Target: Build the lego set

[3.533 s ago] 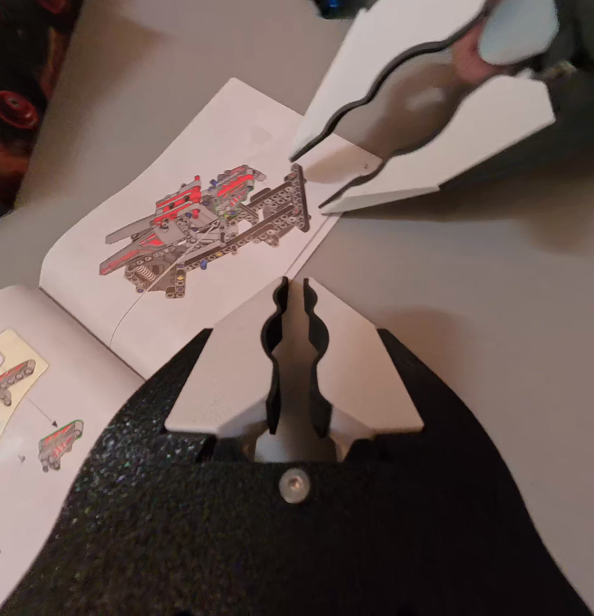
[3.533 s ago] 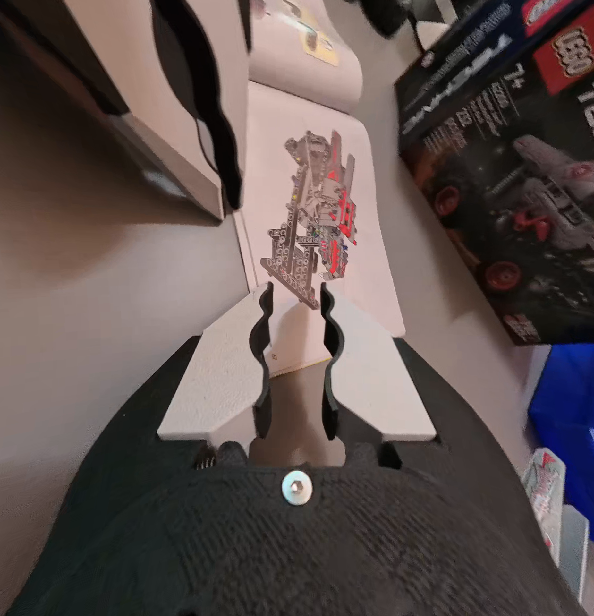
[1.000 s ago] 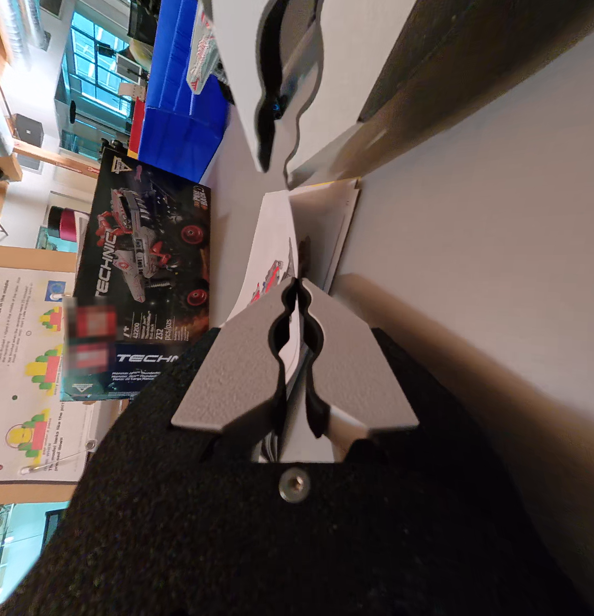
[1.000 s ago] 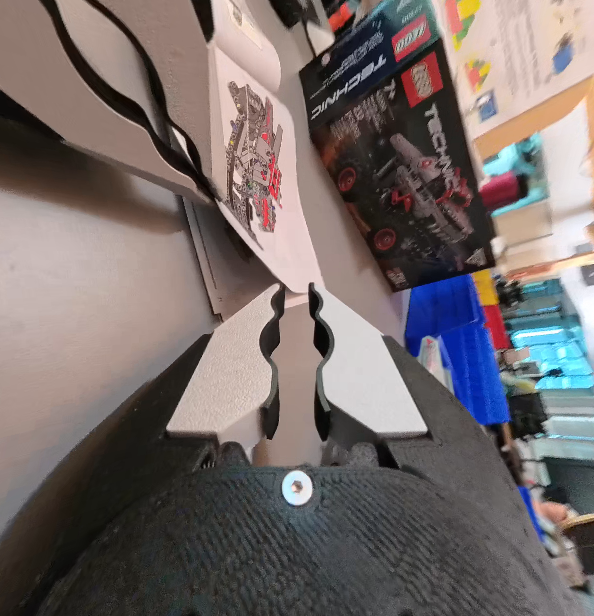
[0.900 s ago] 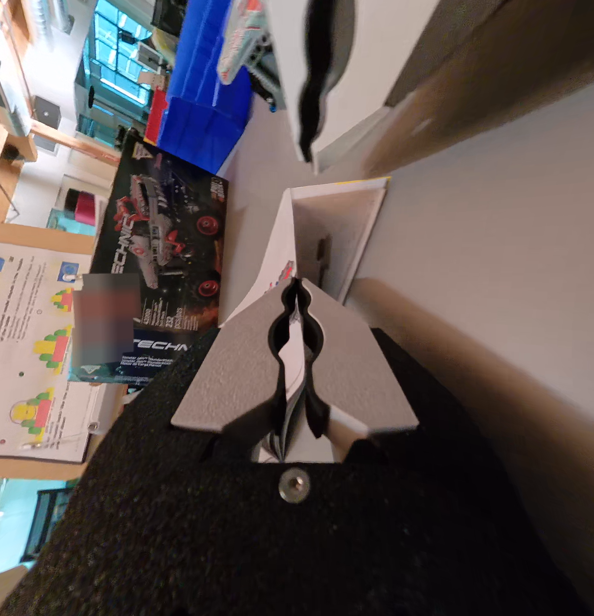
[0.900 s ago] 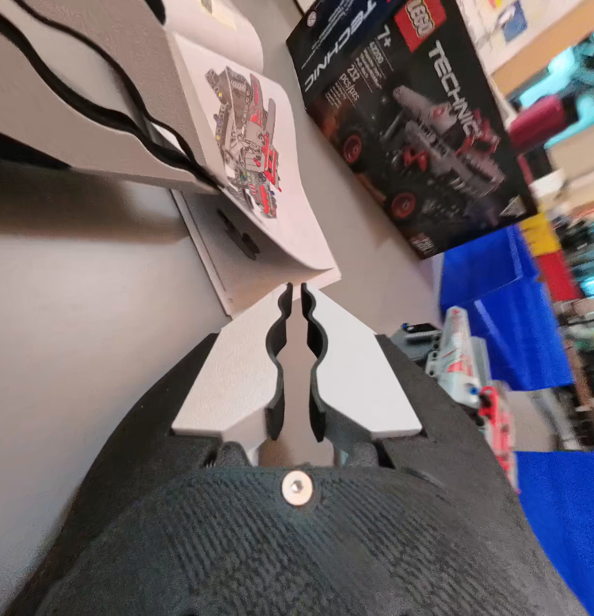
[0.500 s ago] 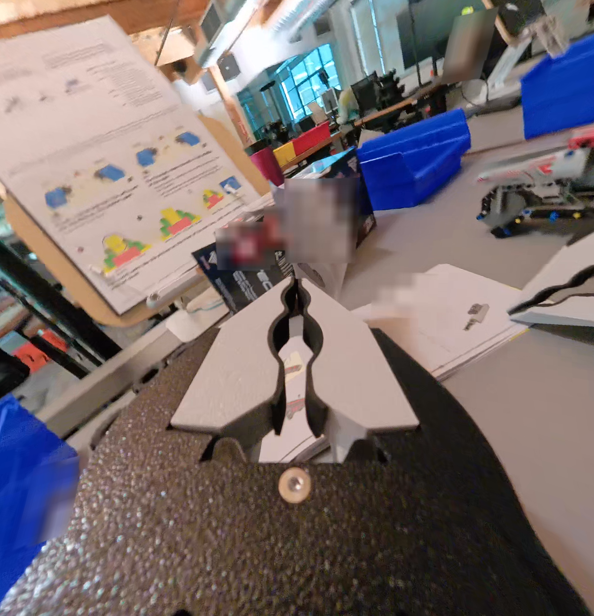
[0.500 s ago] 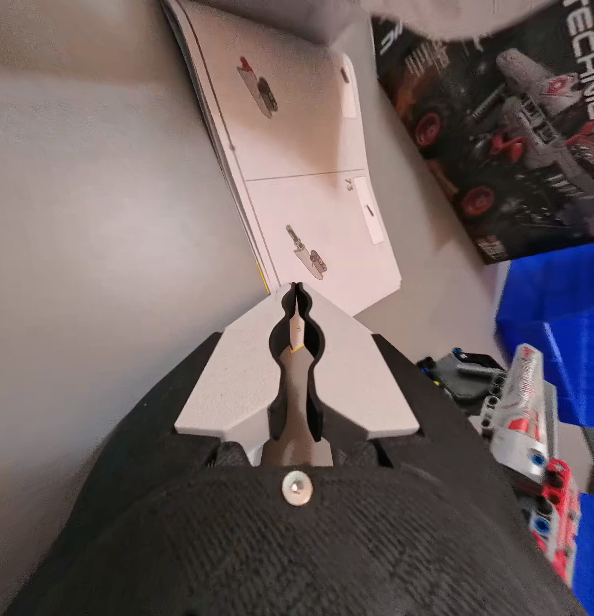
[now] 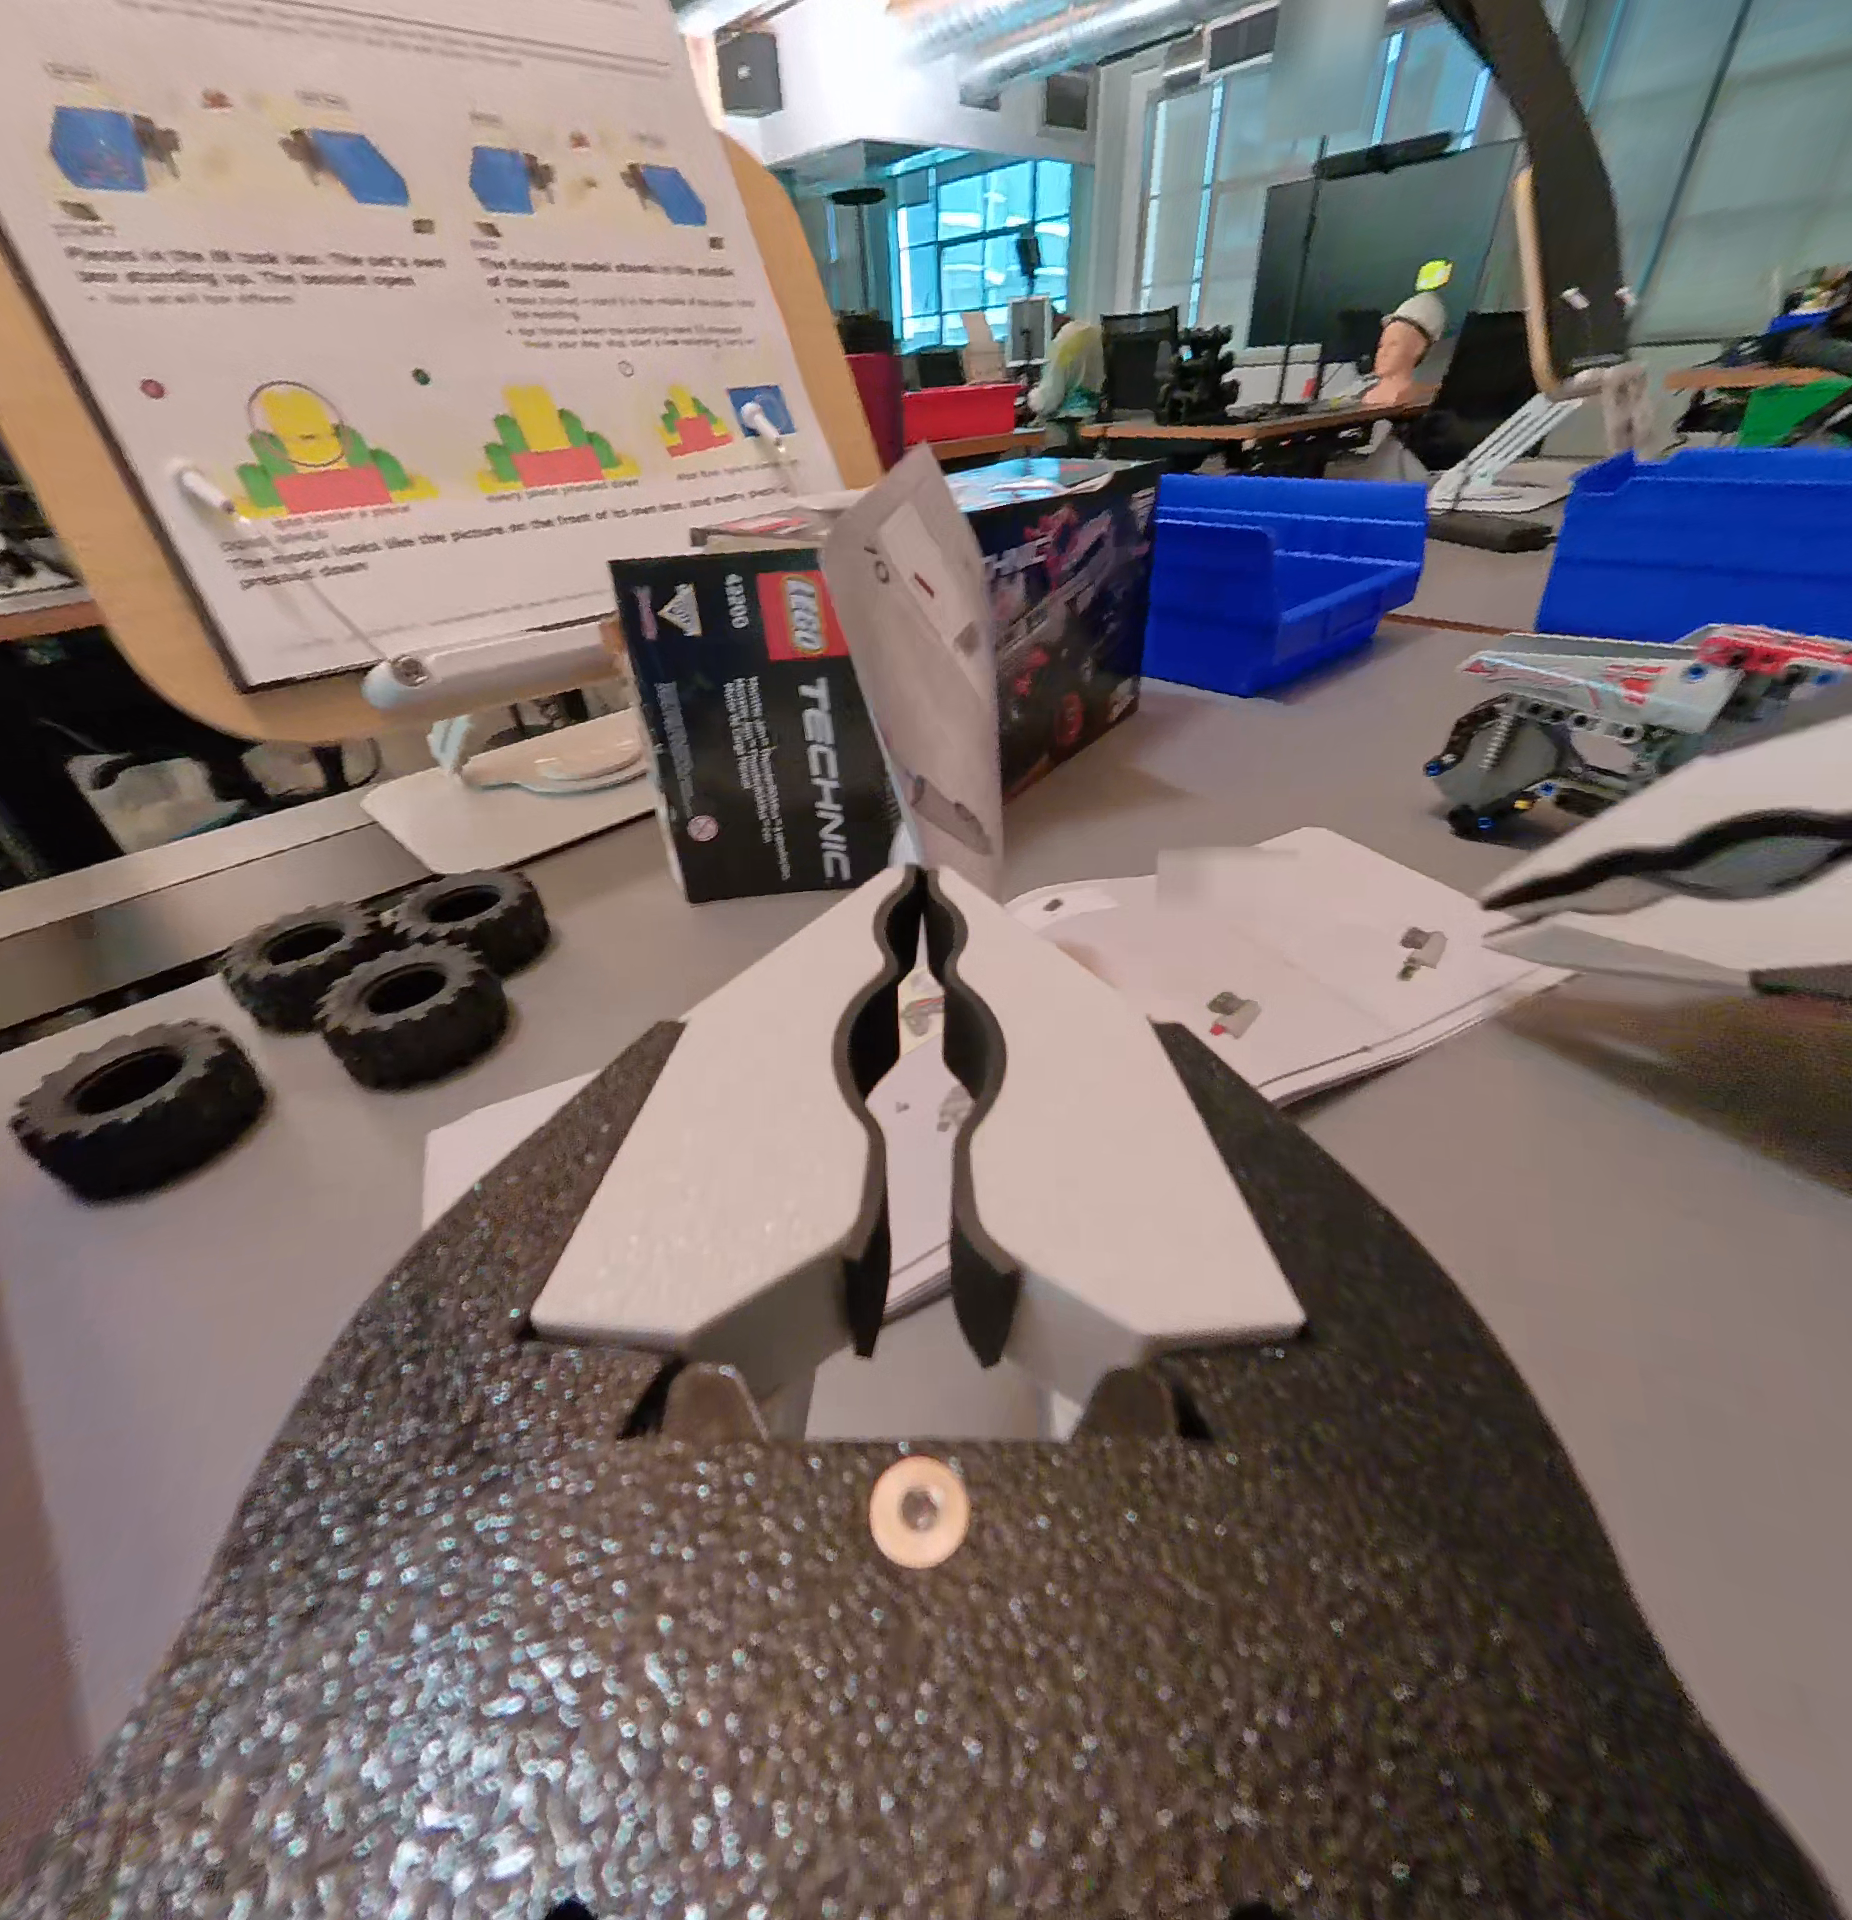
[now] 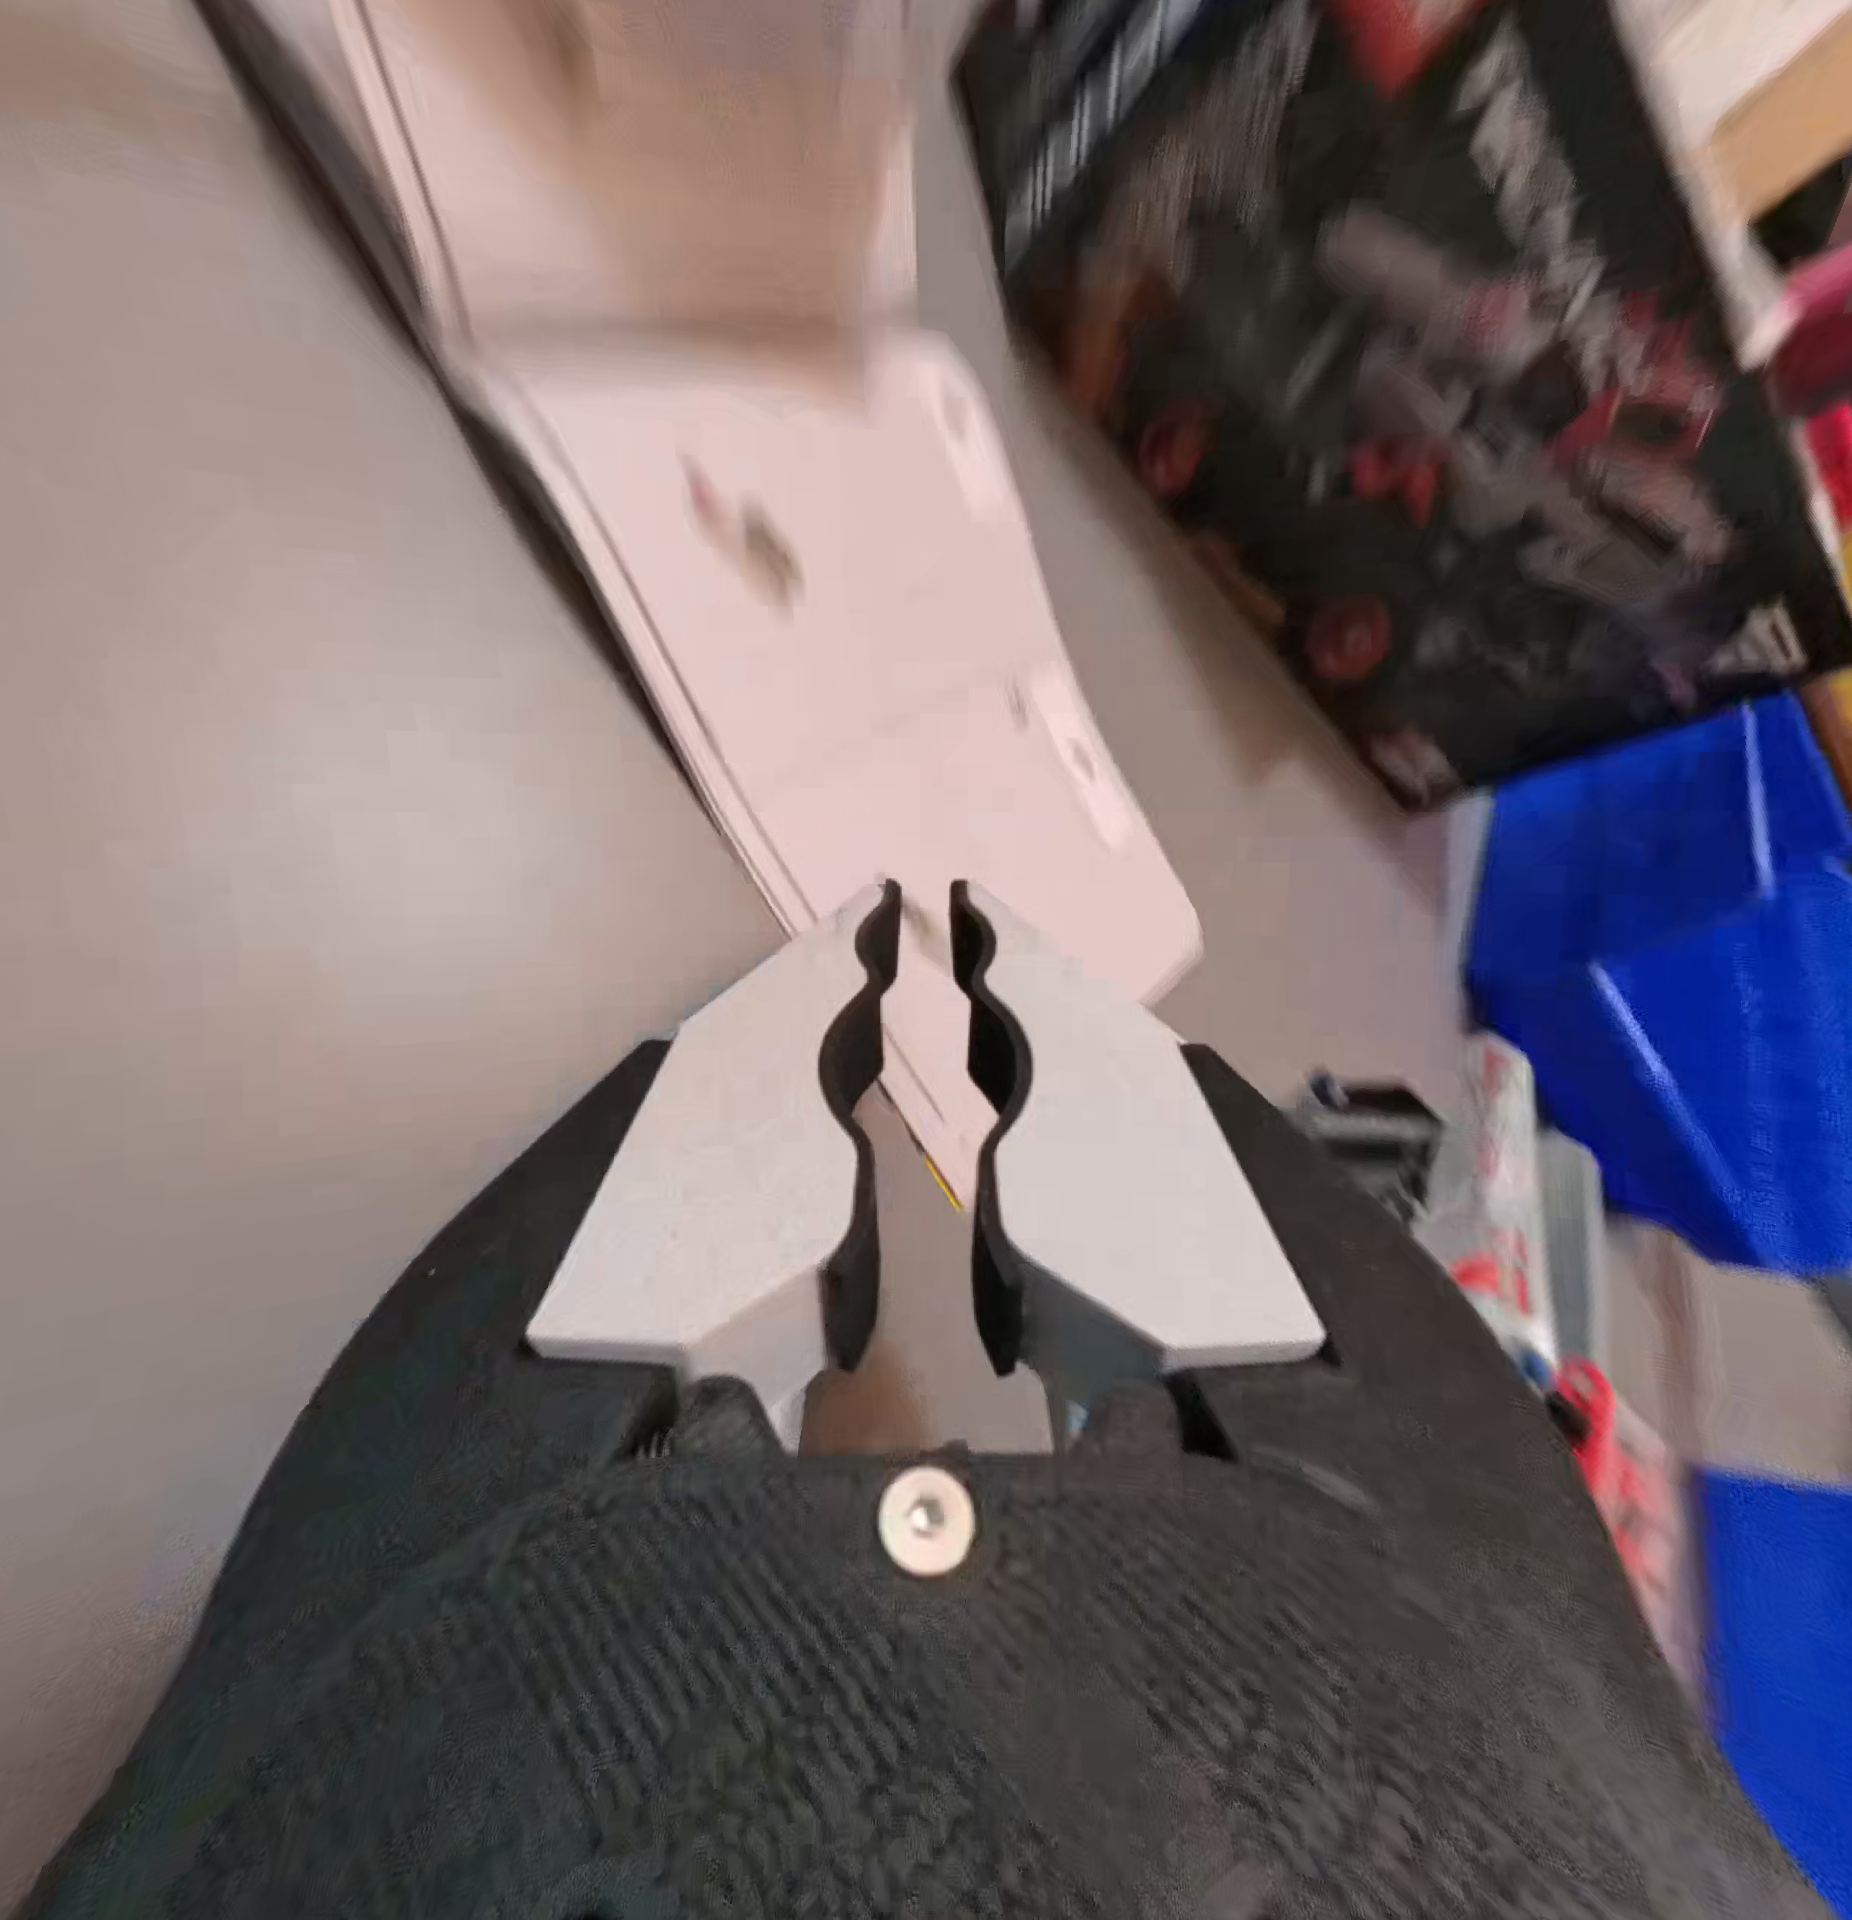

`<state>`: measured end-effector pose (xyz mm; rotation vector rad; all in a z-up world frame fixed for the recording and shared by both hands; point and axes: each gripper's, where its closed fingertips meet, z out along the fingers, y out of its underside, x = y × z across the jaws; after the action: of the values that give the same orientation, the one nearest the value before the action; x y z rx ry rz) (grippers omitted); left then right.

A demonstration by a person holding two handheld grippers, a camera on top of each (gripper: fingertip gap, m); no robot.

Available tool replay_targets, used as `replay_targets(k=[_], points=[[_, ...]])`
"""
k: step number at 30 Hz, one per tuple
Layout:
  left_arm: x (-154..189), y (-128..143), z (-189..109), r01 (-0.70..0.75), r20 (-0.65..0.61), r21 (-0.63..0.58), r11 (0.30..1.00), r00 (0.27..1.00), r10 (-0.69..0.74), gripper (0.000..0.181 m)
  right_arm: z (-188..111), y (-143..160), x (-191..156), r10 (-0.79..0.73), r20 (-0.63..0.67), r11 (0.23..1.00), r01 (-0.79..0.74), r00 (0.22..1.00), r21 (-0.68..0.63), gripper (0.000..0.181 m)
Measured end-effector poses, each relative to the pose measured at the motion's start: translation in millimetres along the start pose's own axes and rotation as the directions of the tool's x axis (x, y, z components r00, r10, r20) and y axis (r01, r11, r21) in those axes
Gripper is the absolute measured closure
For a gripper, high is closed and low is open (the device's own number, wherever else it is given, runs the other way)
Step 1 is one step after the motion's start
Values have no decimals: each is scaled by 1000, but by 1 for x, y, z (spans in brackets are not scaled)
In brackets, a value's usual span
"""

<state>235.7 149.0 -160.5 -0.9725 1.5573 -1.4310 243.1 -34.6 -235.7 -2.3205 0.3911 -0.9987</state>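
A grey bench (image 9: 1524,1299) in an open workshop is seen spread with a lego build. Four black tyres (image 9: 382,997) are counted at the left, one boxed lego set (image 9: 776,727) stands behind the open instruction booklet (image 9: 1265,966), and two blue bins (image 9: 1286,582) are set at the back right, beside one part-built grey and red model (image 9: 1628,707). One printed sheet is propped on a stand (image 9: 382,343) behind the box. The left claw (image 9: 924,891) is closed at its tips on a single lifted page (image 9: 922,644) of the booklet. The right claw (image 10: 920,902) is held narrowly parted, nothing gripped, over the booklet's near corner; contact cannot be told through the blur.
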Motion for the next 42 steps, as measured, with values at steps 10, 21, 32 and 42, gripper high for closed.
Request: replay_targets(k=[10,21,32,42], points=[[77,6,23,-454,-127,18,891,883,452,181,-23,-100,-25,485,650,640,-744,585,191,129],[114,24,34,-886,-64,12,464,462,884,181,-42,-69,-11,548,740,477,-873,390,106,166],[115,21,34,-935,-12,11,356,355,935,181,-42,-67,-2,565,758,413,-907,326,82,141],[146,29,31,-854,-199,109,508,482,853,158,-27,-53,11,643,732,279,-959,226,51,181]])
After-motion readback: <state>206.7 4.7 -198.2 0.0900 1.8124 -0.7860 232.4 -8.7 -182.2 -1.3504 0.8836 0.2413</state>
